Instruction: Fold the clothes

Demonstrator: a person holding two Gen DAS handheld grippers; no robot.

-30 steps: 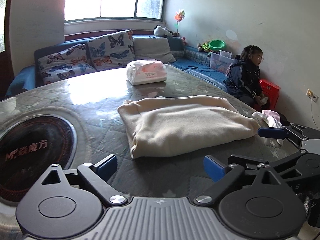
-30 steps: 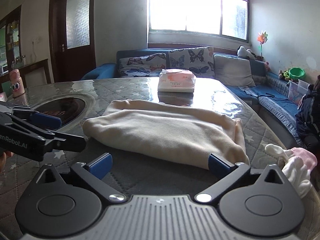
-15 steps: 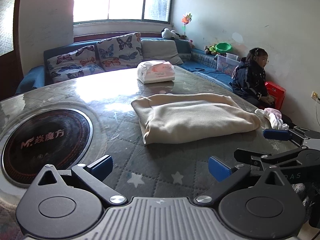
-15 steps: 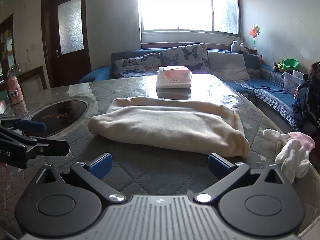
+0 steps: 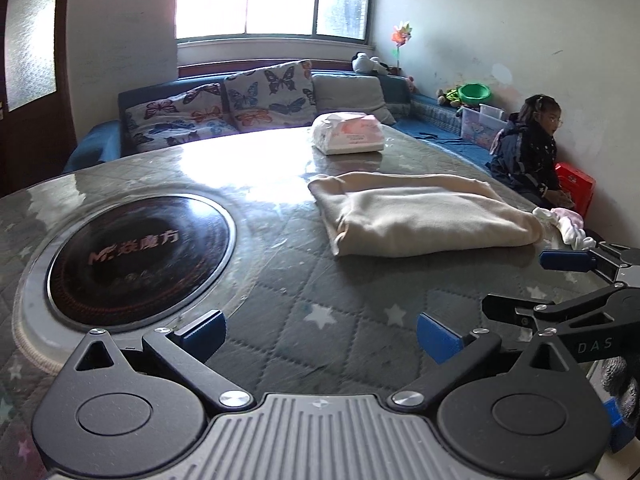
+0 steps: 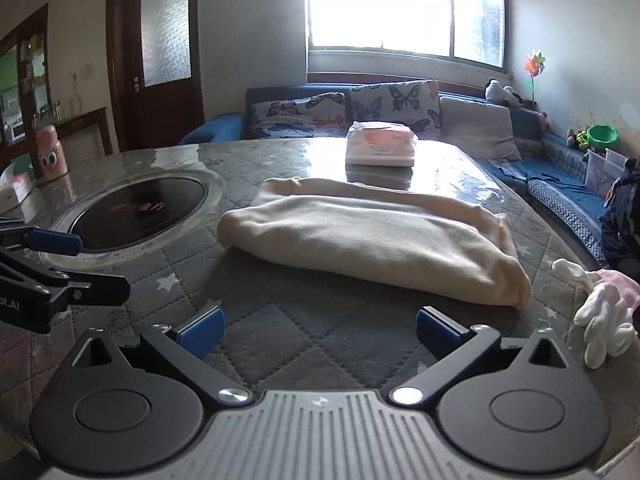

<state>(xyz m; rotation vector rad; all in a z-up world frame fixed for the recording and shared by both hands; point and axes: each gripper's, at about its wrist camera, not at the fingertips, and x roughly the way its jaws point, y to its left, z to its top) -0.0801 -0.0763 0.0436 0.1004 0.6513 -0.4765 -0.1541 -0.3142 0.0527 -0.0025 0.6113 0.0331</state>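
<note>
Surface (image 6: pixel 320 332): more of it now shows ahead of us than a second ago. Cream garment (image 6: pixel 372 244) lies folded mid-surface, toward its right edge; task looks done or nearly. Left tongs (image 5: pixel 320 334) and right tongs (image 6: pixel 318 330) have pulled back, both spread, holding nothing.

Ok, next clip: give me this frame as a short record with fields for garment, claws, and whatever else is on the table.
garment: cream garment, folded, lying flat on the table
left claw: open, holding nothing, short of the garment
right claw: open, holding nothing, short of the garment
beyond garment: tissue pack
right of garment: white and pink small clothes at table edge
left of garment: round black cooktop set in the table
</note>
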